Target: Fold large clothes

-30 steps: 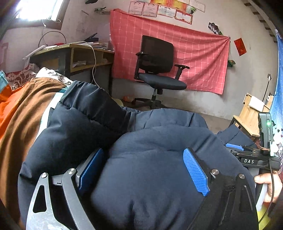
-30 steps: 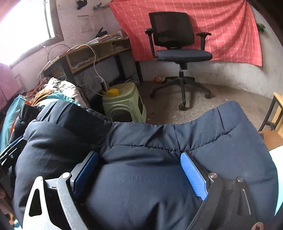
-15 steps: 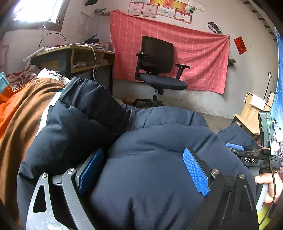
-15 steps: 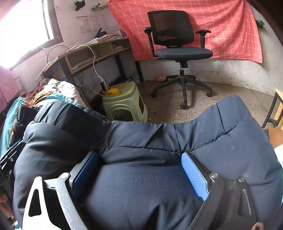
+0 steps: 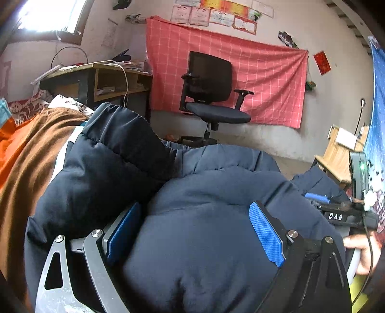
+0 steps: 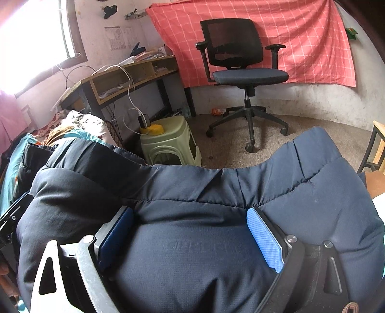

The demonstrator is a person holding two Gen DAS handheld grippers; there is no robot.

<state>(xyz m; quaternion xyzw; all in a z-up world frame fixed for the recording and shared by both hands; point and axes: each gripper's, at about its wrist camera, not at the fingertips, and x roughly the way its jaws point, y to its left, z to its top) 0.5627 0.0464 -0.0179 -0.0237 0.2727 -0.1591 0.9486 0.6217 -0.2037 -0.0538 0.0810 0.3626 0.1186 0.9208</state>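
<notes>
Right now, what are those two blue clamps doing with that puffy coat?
Left tool and right tool: both wide, each clamped on a thick bunch of the navy padded coat. Coat bunched up, fold unfinished. Nothing in the way.

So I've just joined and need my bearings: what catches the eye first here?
A puffy navy jacket fills the foreground of both views, bulging between the wide-set blue pads of the left gripper and the right gripper. Behind it, a black office chair stands before a red checked cloth on the wall.

The puffy navy jacket (image 6: 197, 252) hides whatever it rests on. Its bulk runs past the bottom edge. Wall papers (image 5: 216, 15) are too small to read.
</notes>
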